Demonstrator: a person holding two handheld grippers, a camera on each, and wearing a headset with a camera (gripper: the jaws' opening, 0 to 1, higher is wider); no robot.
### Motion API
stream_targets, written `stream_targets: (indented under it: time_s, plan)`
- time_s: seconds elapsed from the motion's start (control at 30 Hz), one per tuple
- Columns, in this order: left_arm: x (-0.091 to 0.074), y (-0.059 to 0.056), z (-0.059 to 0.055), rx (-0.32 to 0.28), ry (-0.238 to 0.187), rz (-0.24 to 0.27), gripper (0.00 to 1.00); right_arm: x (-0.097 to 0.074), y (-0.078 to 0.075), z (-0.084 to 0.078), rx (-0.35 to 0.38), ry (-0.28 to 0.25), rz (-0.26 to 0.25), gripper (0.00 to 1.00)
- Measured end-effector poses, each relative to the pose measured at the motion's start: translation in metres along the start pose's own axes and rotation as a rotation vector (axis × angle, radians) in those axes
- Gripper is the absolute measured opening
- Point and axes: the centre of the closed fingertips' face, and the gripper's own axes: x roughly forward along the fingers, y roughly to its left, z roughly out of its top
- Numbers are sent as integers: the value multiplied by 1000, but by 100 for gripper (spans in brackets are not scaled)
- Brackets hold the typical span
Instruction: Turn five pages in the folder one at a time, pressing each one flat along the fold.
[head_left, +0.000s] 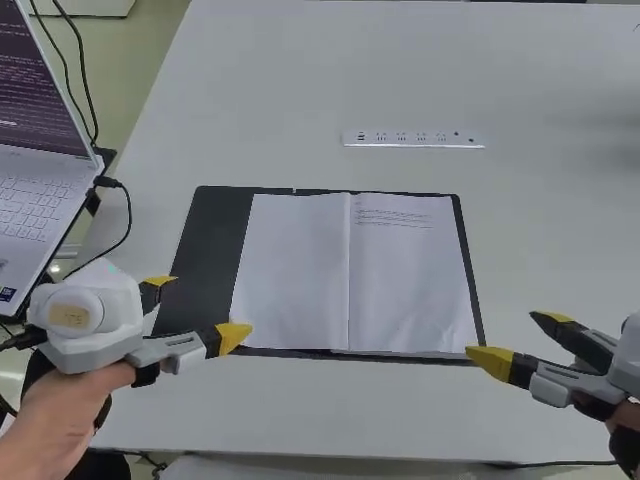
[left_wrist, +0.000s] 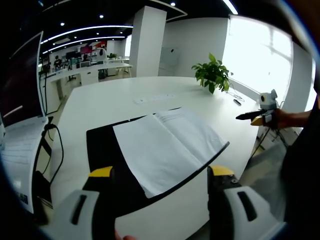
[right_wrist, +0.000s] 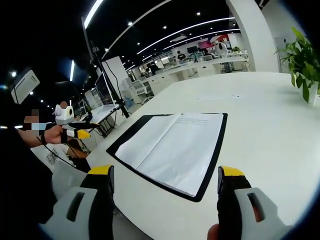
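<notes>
An open black folder (head_left: 215, 262) lies flat on the white table, white pages (head_left: 300, 270) spread on both sides of the centre fold (head_left: 349, 270); the right page (head_left: 410, 275) carries a few lines of print at its top. My left gripper (head_left: 195, 312) hovers open at the folder's near left corner, jaws empty. My right gripper (head_left: 520, 340) hovers open off the near right corner, also empty. In the left gripper view the folder (left_wrist: 165, 150) sits just ahead of the jaws. In the right gripper view the folder (right_wrist: 172, 145) lies ahead, apart from the jaws.
An open laptop (head_left: 35, 190) with a cable (head_left: 120, 215) stands at the left table edge. A white power strip (head_left: 412, 138) lies beyond the folder. A potted plant (left_wrist: 212, 75) stands at the far end of the table.
</notes>
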Motion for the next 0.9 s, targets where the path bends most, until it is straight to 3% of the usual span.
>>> stream_targets:
  time_s: [0.27,0.9]
  plan:
    - [22,-18,21,28,-17,-56,74,-3,-5,-2,10,-8,-15,85]
    - [92,-79,63,160,-1,-218,72,-9,-13,-7,38,-28,-29,85]
